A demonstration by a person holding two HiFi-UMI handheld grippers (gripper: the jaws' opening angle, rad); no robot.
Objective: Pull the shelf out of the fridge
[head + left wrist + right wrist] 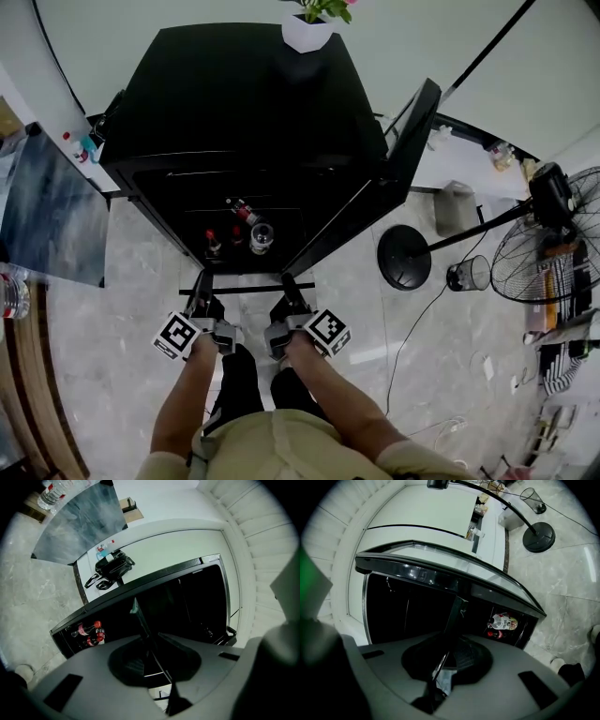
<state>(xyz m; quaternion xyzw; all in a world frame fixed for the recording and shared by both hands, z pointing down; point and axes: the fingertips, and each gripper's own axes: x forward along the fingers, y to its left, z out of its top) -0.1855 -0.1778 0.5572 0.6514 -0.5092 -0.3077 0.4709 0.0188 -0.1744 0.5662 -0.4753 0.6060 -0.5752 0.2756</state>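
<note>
The black fridge (244,103) stands with its door (375,197) swung open to the right. A thin glass shelf with a dark front strip (246,290) sticks out of the fridge's lower opening, low over the floor. My left gripper (201,284) is shut on that front edge near its left end, and my right gripper (284,284) is shut on it near its right end. In the left gripper view the left gripper (143,630) pinches a thin plate edge-on. The right gripper (450,644) does the same in the right gripper view. Several bottles (246,230) lie inside at the bottom.
A white plant pot (307,33) sits on top of the fridge. A standing fan (553,244) with a round base (410,258) and a wire bin (469,274) are on the right. A grey tabletop (47,206) stands at the left.
</note>
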